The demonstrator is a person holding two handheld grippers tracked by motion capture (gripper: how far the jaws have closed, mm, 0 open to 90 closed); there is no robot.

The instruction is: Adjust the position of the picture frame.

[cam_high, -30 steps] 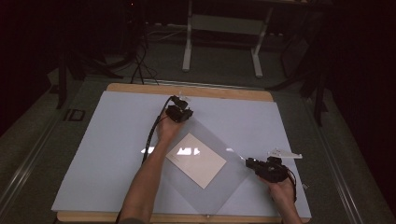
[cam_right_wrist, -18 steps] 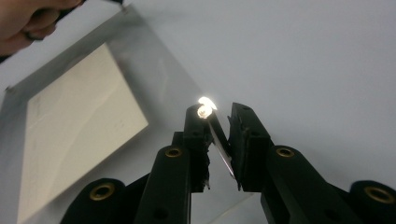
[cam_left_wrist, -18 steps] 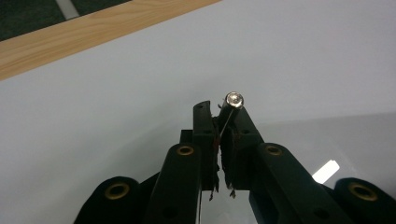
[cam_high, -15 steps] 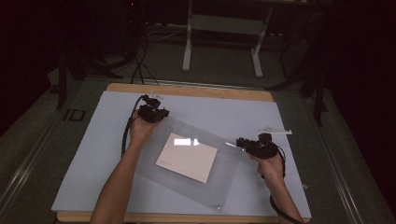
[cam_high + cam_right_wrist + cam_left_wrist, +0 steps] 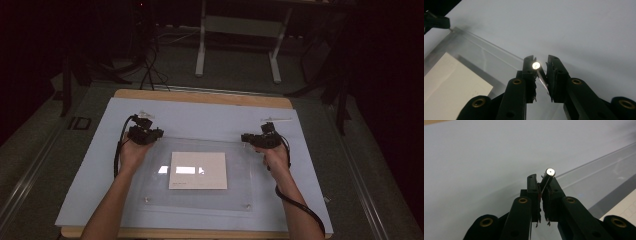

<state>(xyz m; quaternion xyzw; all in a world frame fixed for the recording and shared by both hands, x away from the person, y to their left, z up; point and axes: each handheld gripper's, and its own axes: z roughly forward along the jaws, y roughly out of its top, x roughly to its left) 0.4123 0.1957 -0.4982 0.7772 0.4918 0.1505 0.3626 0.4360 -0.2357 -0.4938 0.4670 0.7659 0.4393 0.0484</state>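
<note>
Clear acrylic sheet (image 5: 200, 175) lies flat on the pale mat (image 5: 90, 165) that covers the worktop, centred between left and right edges and nearer the front edge than the back; long sides run parallel to the front edge. Under or inside the sheet sits a cream card (image 5: 198, 170), about mid-sheet, with a bright light glare on it. Small metal studs stand at the sheet's corners; two show along its front edge. Left gripper (image 5: 146, 134) is at the sheet's back left corner, hand (image 5: 132, 154) behind it; in the left gripper view the fingers (image 5: 533, 192) are narrow, pinched on the corner stud (image 5: 549, 173) with the sheet's edge between the pads. Right gripper (image 5: 260, 139) is at the back right corner, hand (image 5: 275, 157) resting beside the sheet's right edge; in the right gripper view its fingers (image 5: 528, 72) stand a little apart around the corner stud (image 5: 535, 65), which touches the left pad, with a gap to the other pad, so whether it is gripped I cannot tell. A thin white strip (image 5: 278, 119) lies on the mat near the back right, just behind the right gripper. Wood edge of the worktop (image 5: 200, 96) shows along the back.
</note>
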